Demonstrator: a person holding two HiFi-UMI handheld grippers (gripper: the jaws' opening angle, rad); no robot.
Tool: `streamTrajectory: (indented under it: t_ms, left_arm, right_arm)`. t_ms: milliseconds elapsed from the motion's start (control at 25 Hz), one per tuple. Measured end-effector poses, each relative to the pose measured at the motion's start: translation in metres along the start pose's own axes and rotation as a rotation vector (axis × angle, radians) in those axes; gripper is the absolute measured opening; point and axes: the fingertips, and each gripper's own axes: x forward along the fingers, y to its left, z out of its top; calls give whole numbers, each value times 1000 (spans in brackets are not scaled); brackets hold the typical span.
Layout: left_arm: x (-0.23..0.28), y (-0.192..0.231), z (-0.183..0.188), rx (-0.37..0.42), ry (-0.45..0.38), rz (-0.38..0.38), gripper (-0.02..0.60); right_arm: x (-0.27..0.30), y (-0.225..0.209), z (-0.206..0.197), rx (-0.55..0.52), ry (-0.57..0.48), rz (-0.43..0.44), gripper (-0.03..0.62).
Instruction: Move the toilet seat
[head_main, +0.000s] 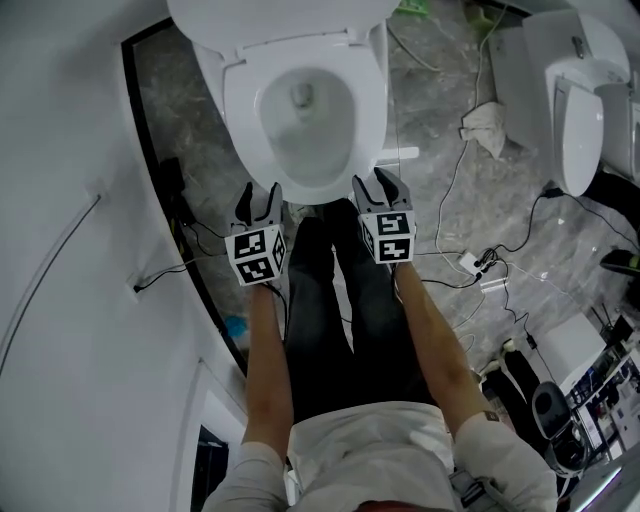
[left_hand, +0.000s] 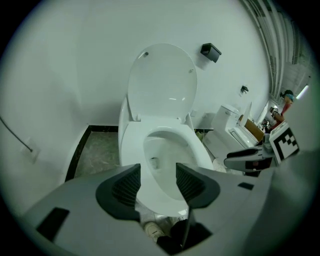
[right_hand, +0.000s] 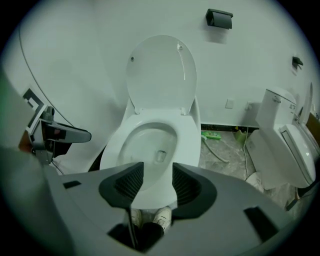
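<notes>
A white toilet (head_main: 300, 100) stands against the wall with its lid (left_hand: 162, 82) raised upright and its seat ring (left_hand: 131, 145) lying flat on the bowl. My left gripper (head_main: 258, 190) hovers at the bowl's front left edge, and my right gripper (head_main: 380, 182) at its front right edge. In the left gripper view the left gripper (left_hand: 158, 172) has its jaws apart, with only the seat's front rim showing beyond them. The right gripper (right_hand: 157, 172) looks the same, open and holding nothing. Neither gripper touches the seat.
A white wall (head_main: 60, 200) runs close on the left. A second toilet (head_main: 575, 110) stands at the right, with a crumpled cloth (head_main: 487, 125) and cables (head_main: 480, 265) on the marble floor. The person's legs (head_main: 340, 300) stand just before the bowl.
</notes>
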Motion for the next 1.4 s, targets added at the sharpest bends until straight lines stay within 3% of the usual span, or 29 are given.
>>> streamTrajectory:
  t_ms: [680,1400]
  left_arm:
    - [51,25,-59,-58,108,31,302]
    - [84,36,-94,-146,170,45,380]
  right_arm:
    - [44,-17,-55,55,97,-30,284]
    - [79,-24,-83,227,162,-23,366]
